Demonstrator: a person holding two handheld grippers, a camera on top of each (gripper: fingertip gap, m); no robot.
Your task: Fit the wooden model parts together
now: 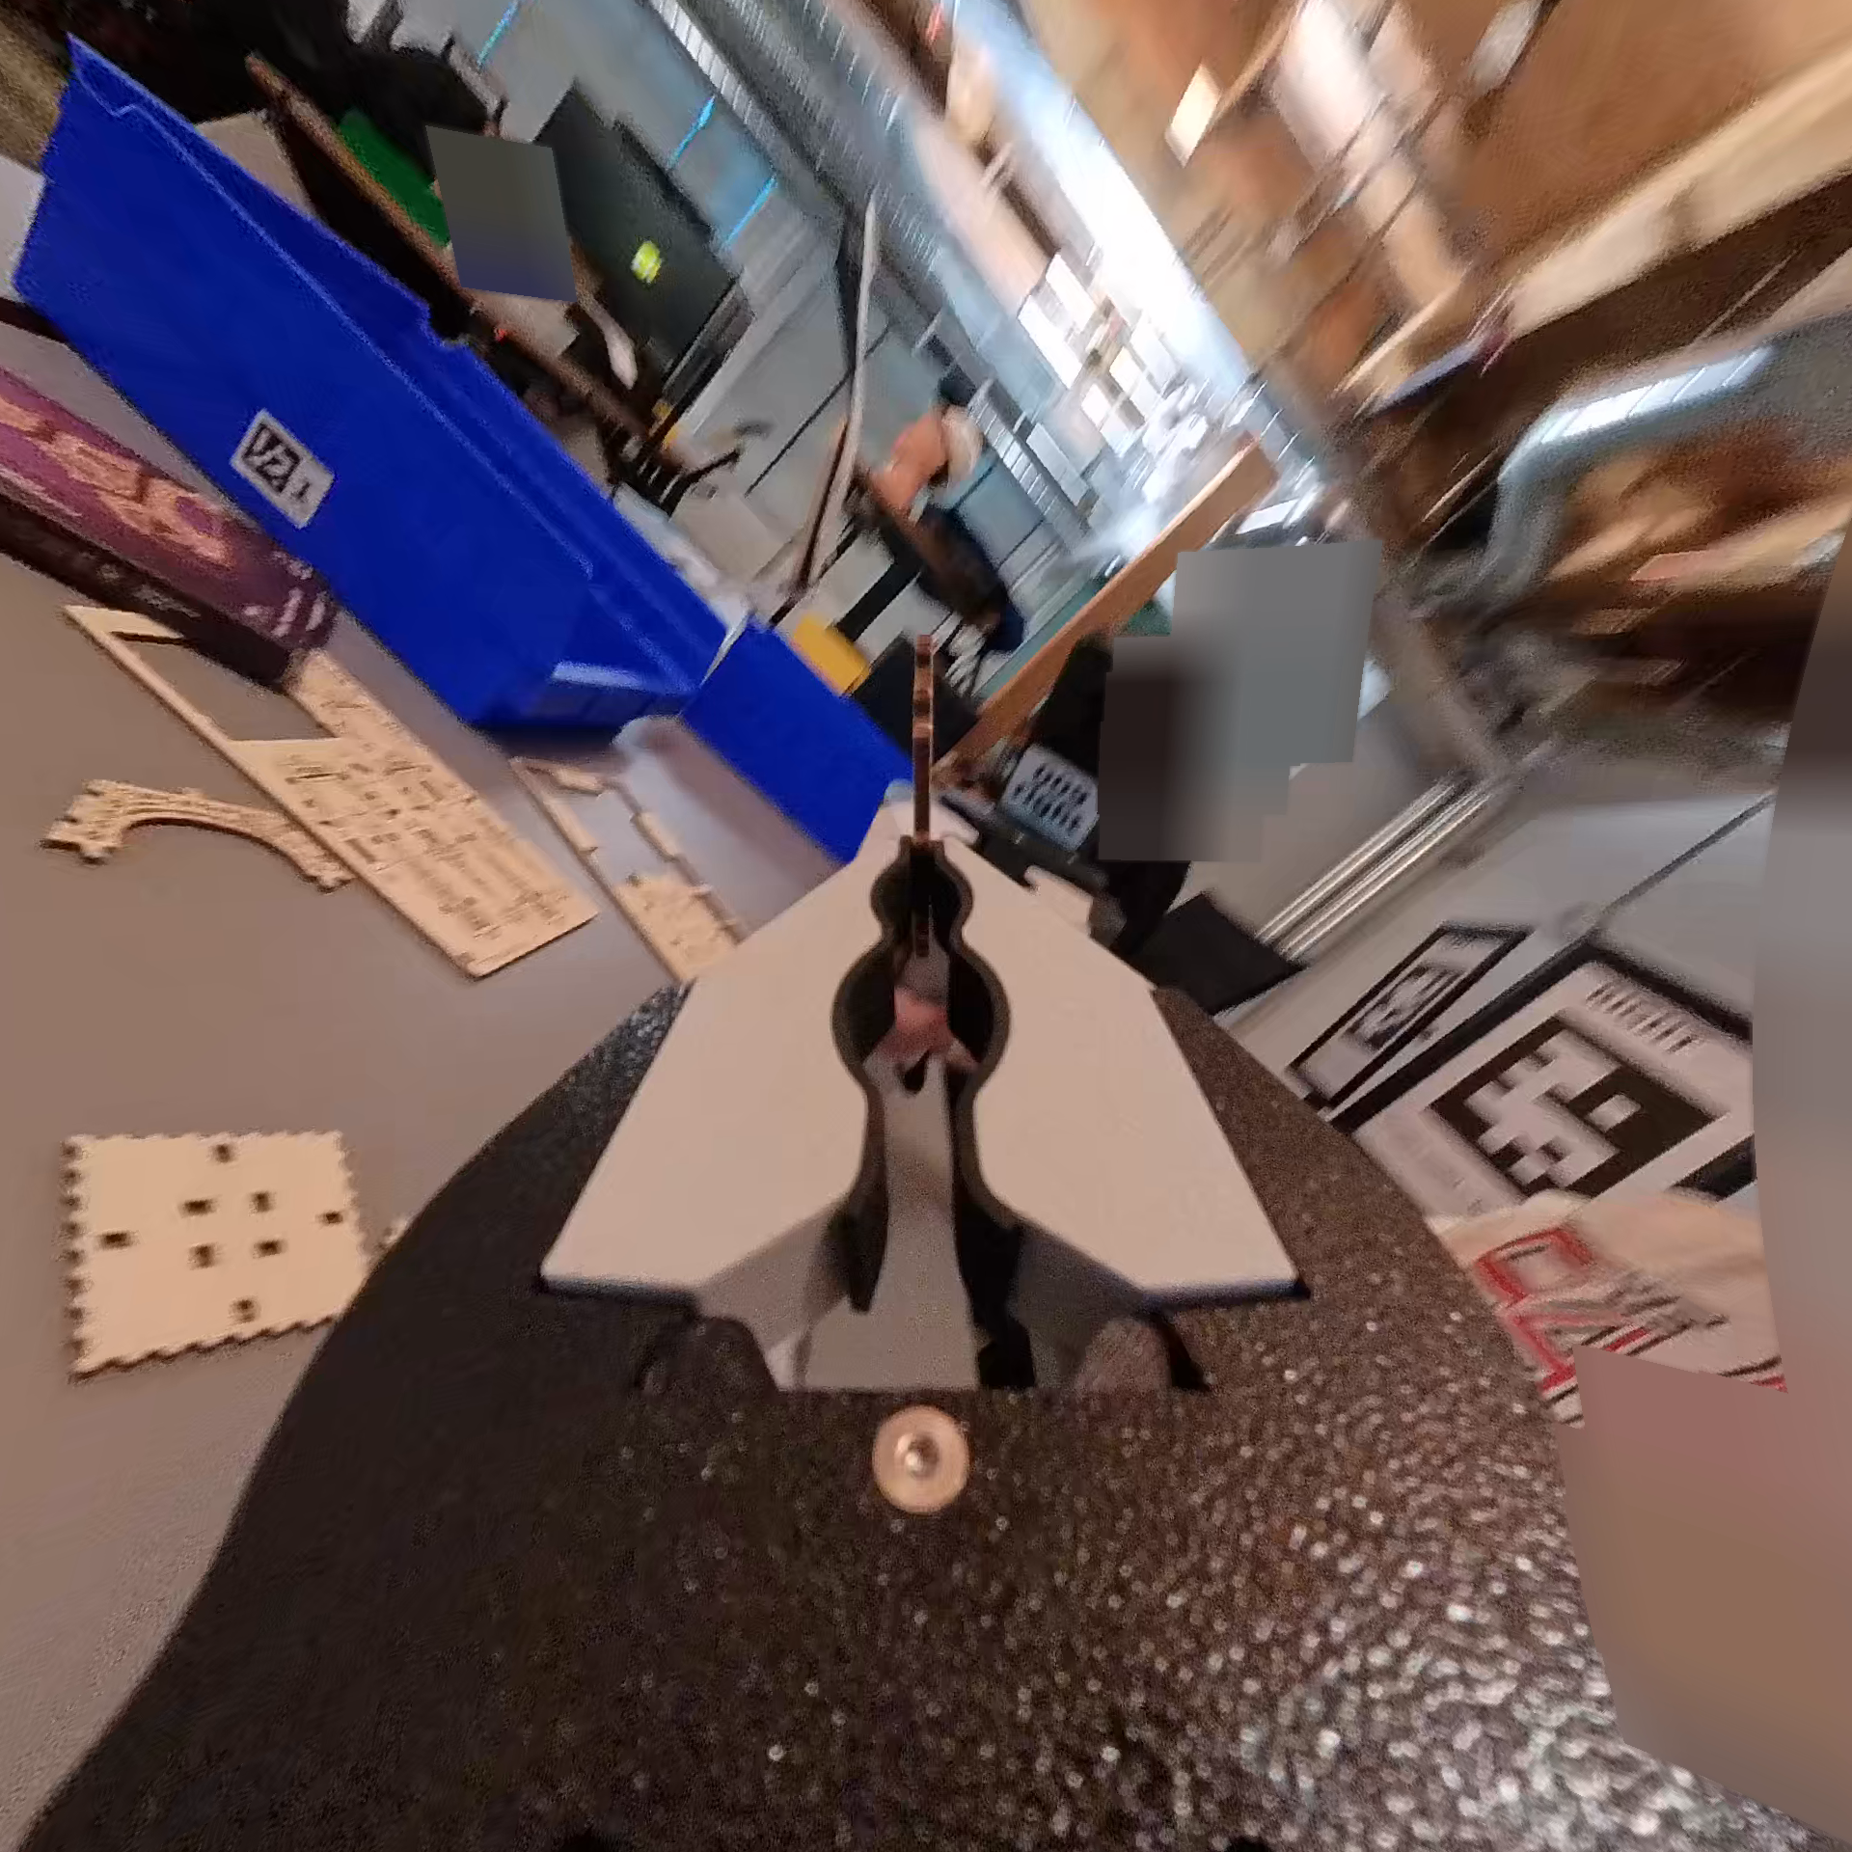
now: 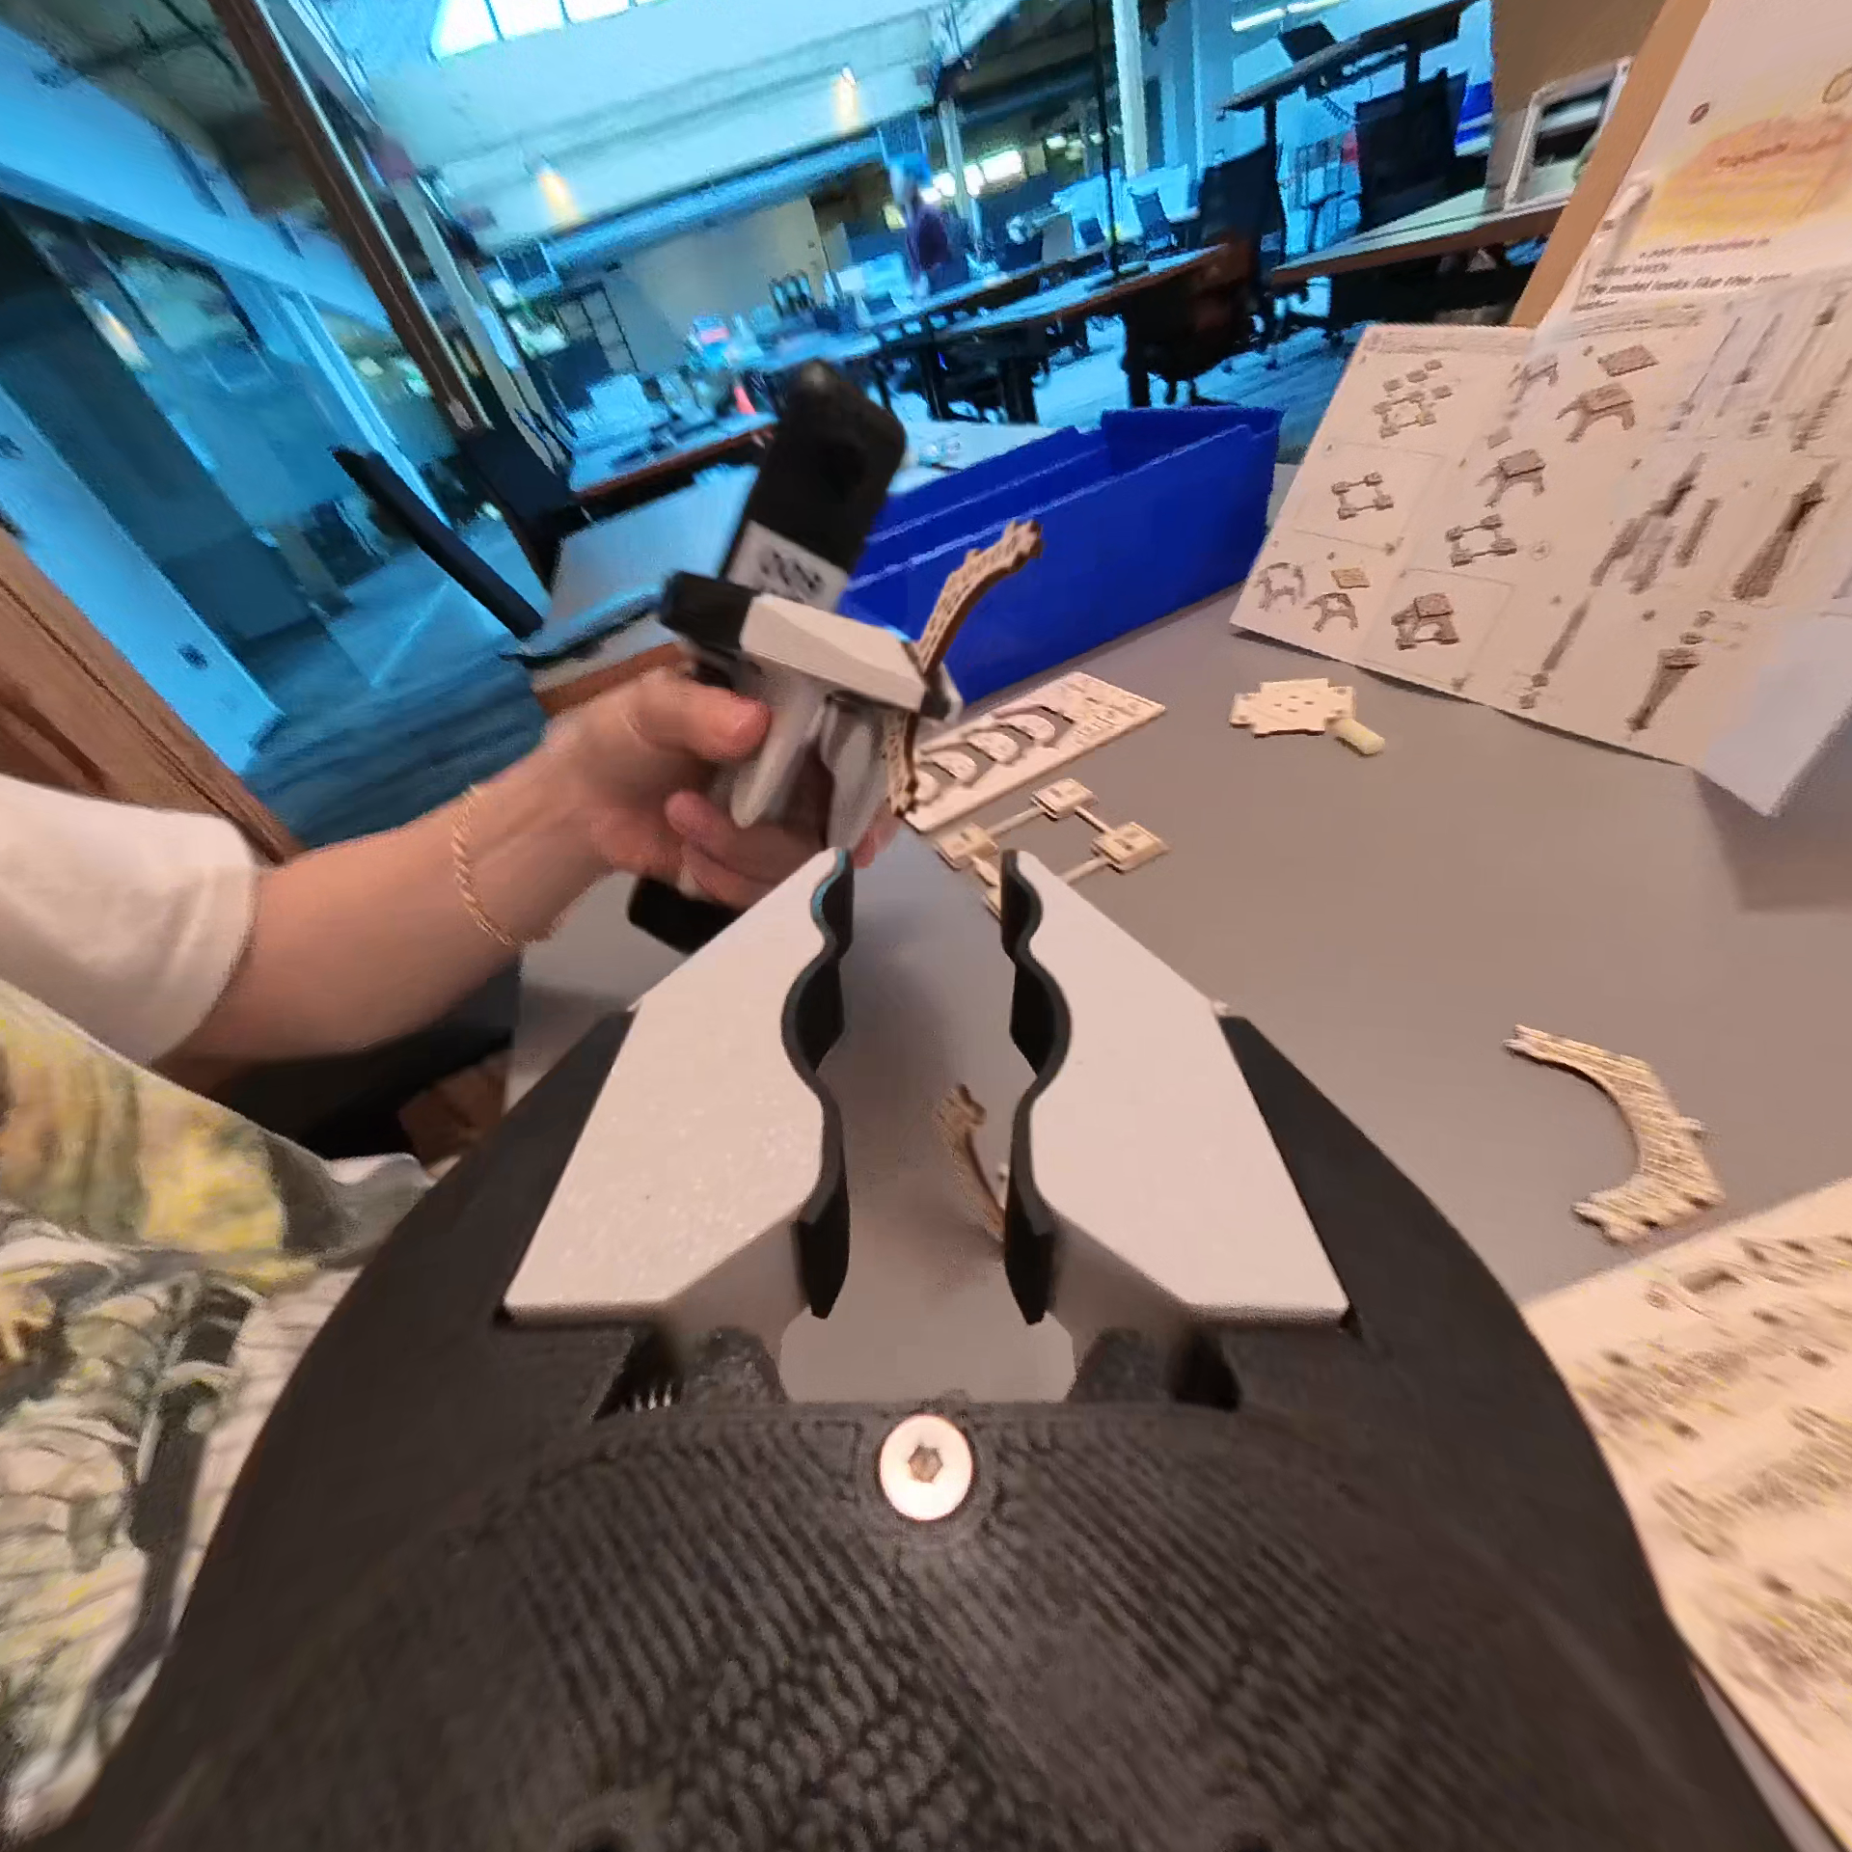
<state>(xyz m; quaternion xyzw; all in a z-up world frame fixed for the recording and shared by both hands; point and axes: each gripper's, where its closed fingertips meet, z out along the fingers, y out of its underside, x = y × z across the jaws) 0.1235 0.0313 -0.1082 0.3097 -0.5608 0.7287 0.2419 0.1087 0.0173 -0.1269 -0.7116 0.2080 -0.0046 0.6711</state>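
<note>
My left gripper [image 1: 922, 847] is shut on a thin curved wooden part [image 1: 922, 742], which I see edge-on sticking out past the fingertips. The right wrist view shows this gripper [image 2: 922, 697] in a person's hand above the grey table [image 2: 1403, 952], with the arch-shaped part [image 2: 967, 601] clamped near its middle. My right gripper [image 2: 927, 872] is open, just in front of the left one. A small wooden piece [image 2: 967, 1152] shows low between its fingers near the right pad, and the pads do not press on it.
A square holed plate [image 1: 210, 1243], a loose arch part [image 1: 190, 817] and a cut-out sheet [image 1: 401, 802] lie left. Blue bins [image 1: 351, 401] stand behind. Another arch [image 2: 1624, 1142], a pegged plate [image 2: 1293, 707], linked small parts [image 2: 1062, 832] and instruction sheets [image 2: 1563, 501] lie right. My two grippers' fingertips are within a few centimetres of each other.
</note>
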